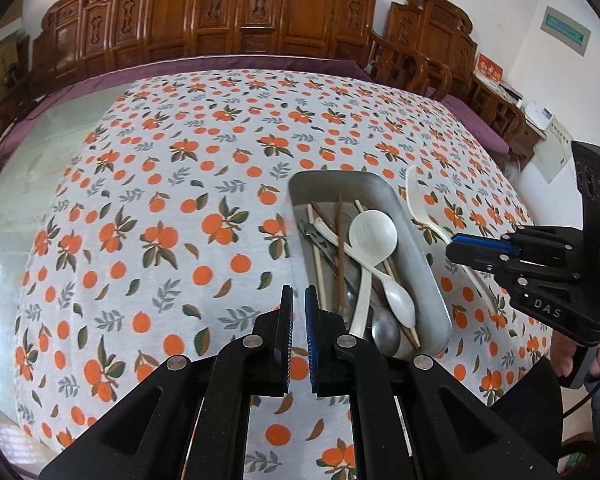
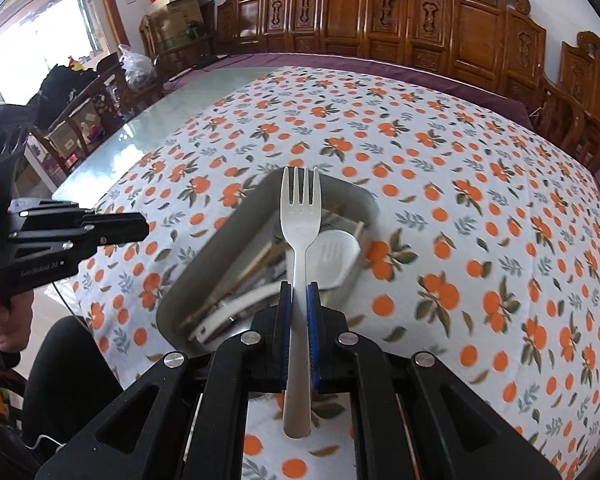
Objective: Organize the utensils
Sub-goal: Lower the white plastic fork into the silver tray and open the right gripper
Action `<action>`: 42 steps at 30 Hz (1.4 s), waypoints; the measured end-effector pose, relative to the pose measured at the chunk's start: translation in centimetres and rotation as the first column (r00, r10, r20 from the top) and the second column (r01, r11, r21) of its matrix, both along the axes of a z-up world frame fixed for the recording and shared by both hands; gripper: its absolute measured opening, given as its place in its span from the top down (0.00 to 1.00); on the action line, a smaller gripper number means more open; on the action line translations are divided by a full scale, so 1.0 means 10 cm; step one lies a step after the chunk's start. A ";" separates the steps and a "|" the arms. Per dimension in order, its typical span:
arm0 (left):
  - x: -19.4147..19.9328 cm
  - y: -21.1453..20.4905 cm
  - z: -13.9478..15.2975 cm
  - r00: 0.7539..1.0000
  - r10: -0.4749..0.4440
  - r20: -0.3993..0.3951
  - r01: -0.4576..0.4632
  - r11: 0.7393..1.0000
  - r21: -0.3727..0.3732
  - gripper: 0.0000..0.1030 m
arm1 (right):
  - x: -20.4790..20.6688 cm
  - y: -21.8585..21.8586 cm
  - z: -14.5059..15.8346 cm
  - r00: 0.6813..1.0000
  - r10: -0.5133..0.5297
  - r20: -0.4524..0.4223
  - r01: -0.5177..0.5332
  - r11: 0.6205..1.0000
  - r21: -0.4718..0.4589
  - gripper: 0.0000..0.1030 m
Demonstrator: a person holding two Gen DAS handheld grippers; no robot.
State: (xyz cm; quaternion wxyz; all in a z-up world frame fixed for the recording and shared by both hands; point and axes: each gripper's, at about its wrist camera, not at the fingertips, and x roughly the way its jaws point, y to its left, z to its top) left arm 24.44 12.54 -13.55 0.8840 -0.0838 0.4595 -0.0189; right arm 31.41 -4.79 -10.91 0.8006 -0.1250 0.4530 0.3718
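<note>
A grey metal tray [image 1: 420,268] on the orange-print tablecloth holds white spoons [image 1: 374,232], chopsticks [image 1: 340,248] and metal cutlery. My right gripper [image 2: 299,288] is shut on the handle of a white plastic fork [image 2: 300,208], tines pointing forward above the tray [image 2: 236,232]. In the left wrist view the right gripper [image 1: 456,242] is just right of the tray, with the fork [image 1: 418,200] sticking out. My left gripper [image 1: 299,294] is nearly shut and empty, just left of the tray's near end; it shows in the right wrist view [image 2: 140,226].
The tablecloth [image 1: 172,208] covers part of a glass-topped table [image 2: 156,128]. Carved wooden chairs [image 1: 228,12] line the far side and right. Boxes and bags [image 2: 176,4] are stacked at the far left corner of the room.
</note>
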 end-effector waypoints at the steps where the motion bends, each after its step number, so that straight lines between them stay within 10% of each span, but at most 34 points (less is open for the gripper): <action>1: -0.01 0.02 0.00 1.000 0.004 -0.001 -0.004 1.000 0.000 0.95 | 0.02 0.05 -0.01 1.000 0.003 -0.007 -0.003 1.000 0.001 0.91; 42: -0.25 0.22 0.12 0.998 0.054 0.017 -0.055 0.998 0.015 0.95 | 0.14 0.70 -0.56 0.987 -0.028 -0.158 0.024 0.999 -0.028 0.90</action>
